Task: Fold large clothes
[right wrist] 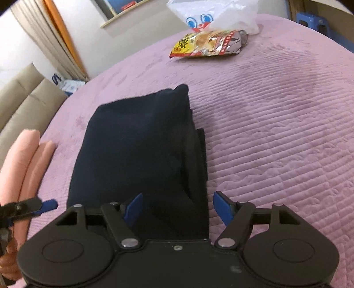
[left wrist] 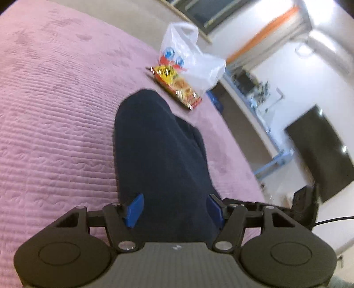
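A folded peach cloth [right wrist: 28, 159] lies at the left of the quilted pink bedspread [right wrist: 276, 137]. The folded dark navy garment [right wrist: 137, 141] sits mid-bed. Left gripper [left wrist: 174, 210] and right gripper [right wrist: 178, 209] stand with jaws apart — pressing nothing. Beyond lie a yellow-red snack packet [right wrist: 208, 44] and white plastic bag [right wrist: 221, 13].

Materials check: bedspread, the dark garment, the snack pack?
Bedspread: pink quilted fabric, likely velvety; stitched ridges and darker brushed patches show. Garment: navy soft cloth, matte, probably knit or fleece; no sheen, thick rounded folds. Snack pack: printed foil-type plastic film, glossy; crinkled silver end catches light.
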Demonstrator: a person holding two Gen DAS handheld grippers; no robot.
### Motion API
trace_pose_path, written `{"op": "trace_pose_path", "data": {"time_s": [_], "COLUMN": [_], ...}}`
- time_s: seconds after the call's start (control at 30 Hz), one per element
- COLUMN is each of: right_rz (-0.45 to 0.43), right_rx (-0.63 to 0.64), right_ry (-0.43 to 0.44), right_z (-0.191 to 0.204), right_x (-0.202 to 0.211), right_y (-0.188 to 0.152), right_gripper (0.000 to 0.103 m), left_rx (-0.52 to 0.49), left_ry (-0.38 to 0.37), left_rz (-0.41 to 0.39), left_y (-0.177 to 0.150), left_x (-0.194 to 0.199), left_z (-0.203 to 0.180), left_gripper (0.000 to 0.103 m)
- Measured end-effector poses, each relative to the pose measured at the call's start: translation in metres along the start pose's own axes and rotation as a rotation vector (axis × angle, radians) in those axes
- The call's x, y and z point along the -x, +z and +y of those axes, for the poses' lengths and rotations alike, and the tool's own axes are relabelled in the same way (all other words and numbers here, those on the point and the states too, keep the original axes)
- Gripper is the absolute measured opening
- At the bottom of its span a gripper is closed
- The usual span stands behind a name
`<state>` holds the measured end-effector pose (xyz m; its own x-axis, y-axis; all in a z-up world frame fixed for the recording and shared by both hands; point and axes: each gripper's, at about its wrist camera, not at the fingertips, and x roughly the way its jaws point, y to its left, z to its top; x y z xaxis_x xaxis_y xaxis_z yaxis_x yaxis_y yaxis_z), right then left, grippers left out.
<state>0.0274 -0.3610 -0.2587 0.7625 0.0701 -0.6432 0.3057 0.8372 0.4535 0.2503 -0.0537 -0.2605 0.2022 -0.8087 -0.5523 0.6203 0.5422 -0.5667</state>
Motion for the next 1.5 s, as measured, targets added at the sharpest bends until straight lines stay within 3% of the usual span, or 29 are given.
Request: {"op": "trace_pose_path", "data": {"time_s": [0.13,0.17,0.3,0.43,0.57,0.7,0.77,0.83,0.87,0.9,0.97,1.03,1.23,1.5], "right_rz": [0.034,0.049,0.088,0.118,0.109,0.096,0.094,0.094,0.105,0.091,0.066,0.047,0.013,0.077], "right_rx": [0.032,0.031,0.000,-0.026,0.020,0.001,-0.023,-0.084,-0.121,-0.125,-0.059,-0.073,0.010,0.105], "right_ry": [-0.046,-0.052,-0.009,0.090,0.175,0.257,0.288,0.342,0.385,0.381,0.354,0.391,0.465,0.475], "right_z": [-0.001,-0.003,-0.018,-0.035,-0.039,-0.044,-0.043,-0.045,-0.045,-0.041,-0.028,-0.023,0.029,0.119], "right_x": [-0.019,-0.025,-0.042,-0.052,-0.058,-0.066,-0.069,-0.073,-0.075,-0.074,-0.066,-0.054,0.019,0.111], "right_y": [0.001,0.001,0.005,0.008,0.009,0.012,0.013,0.014,0.014,0.013,0.009,0.007,-0.015,-0.085], "right_gripper": [0.085,0.086,0.102,0.103,0.103,0.103,0.099,0.082,0.060,0.060,0.057,0.053,0.051,0.051], "left_rx": [-0.104,-0.128,-0.128,0.001,0.224,0.291,0.292,0.287,0.280,0.269,0.235,0.191,0.105,0.110], "left_ry": [0.189,0.194,0.156,0.032,-0.105,-0.148,-0.163,-0.154,-0.142,-0.132,-0.116,-0.123,-0.232,-0.228], "left_rz": [0.096,0.107,0.131,0.166,0.141,0.129,0.115,0.107,0.104,0.096,0.054,0.018,-0.056,-0.074], "left_y": [0.003,0.002,0.004,0.009,0.010,0.007,0.005,0.005,0.005,0.004,0.000,-0.004,-0.024,-0.094], "left_x": [-0.035,-0.040,-0.057,-0.075,-0.084,-0.099,-0.106,-0.110,-0.110,-0.109,-0.101,-0.086,0.003,0.145], "left_z": [-0.011,-0.013,-0.009,0.022,0.061,0.077,0.077,0.072,0.069,0.066,0.059,0.050,0.016,-0.025], "left_gripper": [0.065,0.066,0.084,0.093,0.095,0.095,0.098,0.100,0.100,0.096,0.081,0.060,0.057,0.058]}}
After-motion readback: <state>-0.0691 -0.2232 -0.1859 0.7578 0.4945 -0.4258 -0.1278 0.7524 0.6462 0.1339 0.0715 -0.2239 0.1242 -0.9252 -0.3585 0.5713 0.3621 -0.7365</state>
